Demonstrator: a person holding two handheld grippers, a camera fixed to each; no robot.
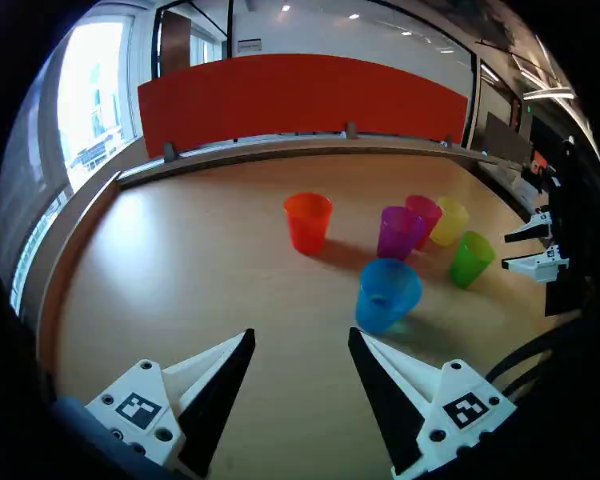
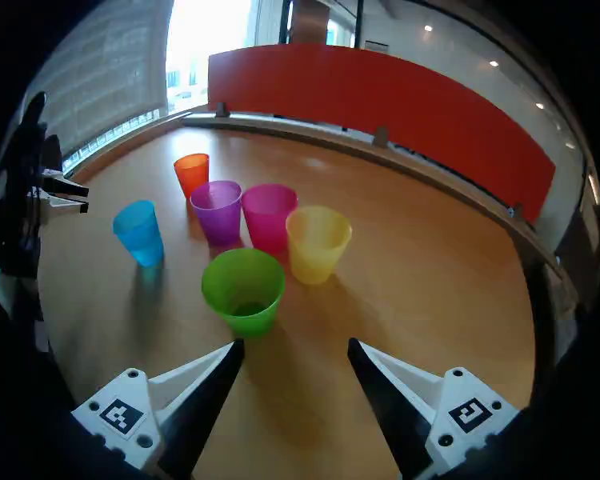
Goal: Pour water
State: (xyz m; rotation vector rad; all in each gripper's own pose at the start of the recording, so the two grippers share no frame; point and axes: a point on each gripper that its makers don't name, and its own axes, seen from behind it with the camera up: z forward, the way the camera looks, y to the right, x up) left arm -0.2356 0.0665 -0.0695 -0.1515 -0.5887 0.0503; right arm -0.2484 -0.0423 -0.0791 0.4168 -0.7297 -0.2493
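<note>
1. The left tool (image 1: 300,331) hovers low over a pale wooden worktop (image 1: 180,264). Its two dark-tipped fingers are spread wide, with nothing between them.
2. In the left gripper view, a blue cup (image 1: 386,294) stands upright just ahead of the tool and a little to the right. It is the nearest cup.
3. Farther off, an orange cup (image 1: 308,222) stands alone to the left of the others.
4. To its right, a purple cup (image 1: 399,232), a pink cup (image 1: 425,212) and a yellow cup (image 1: 450,220) cluster close together. A green cup (image 1: 470,258) stands nearer, on the right of the group.
5. The right tool (image 2: 294,342) also has its fingers spread wide and holds nothing.
6. In the right gripper view, the green cup stands nearest, just ahead of the gap and slightly left. The yellow cup is just beside it on the right. The pink and purple cups stand side by side behind them, the orange cup is farthest, and the blue cup stands apart on the left.
7. All six cups are upright and open. Whether any of them holds water cannot be told.
8. Each tool appears at the edge of the other's view, across the cups.
9. A long red panel (image 1: 300,100) runs along the far edge of the worktop, with bright windows (image 1: 92,104) to its left.
</note>
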